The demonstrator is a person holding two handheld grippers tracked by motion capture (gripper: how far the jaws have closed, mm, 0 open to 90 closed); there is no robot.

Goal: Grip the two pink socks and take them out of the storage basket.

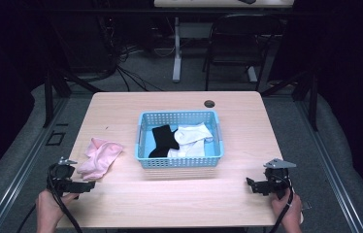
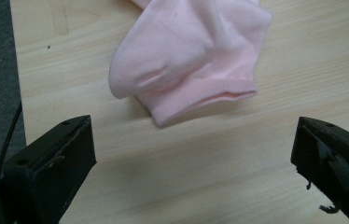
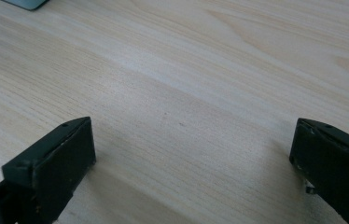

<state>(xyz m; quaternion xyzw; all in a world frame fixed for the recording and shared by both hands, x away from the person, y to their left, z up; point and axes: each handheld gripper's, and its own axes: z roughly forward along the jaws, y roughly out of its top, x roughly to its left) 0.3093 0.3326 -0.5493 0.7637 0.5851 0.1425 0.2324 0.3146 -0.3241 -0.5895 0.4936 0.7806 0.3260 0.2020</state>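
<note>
Just ahead of the left gripper (image 2: pixel 193 154), a pink sock (image 2: pixel 189 58) lies crumpled on the desk (image 2: pixel 238 177), its open cuff turned toward the fingers (image 2: pixel 56 161). Those fingers stand spread wide with nothing between them but bare wood; the sock lies beyond their tips, apart from both, roughly centred on the gap and a little nearer the left one. From the high view the sock (image 1: pixel 100 157) sits beside the blue basket (image 1: pixel 179 162), which holds a black sock (image 1: pixel 163 141) and a white sock (image 1: pixel 191 140). The right gripper (image 3: pixel 191 154) also has its fingers spread wide and empty over bare desk, well apart from the pink sock.
</note>
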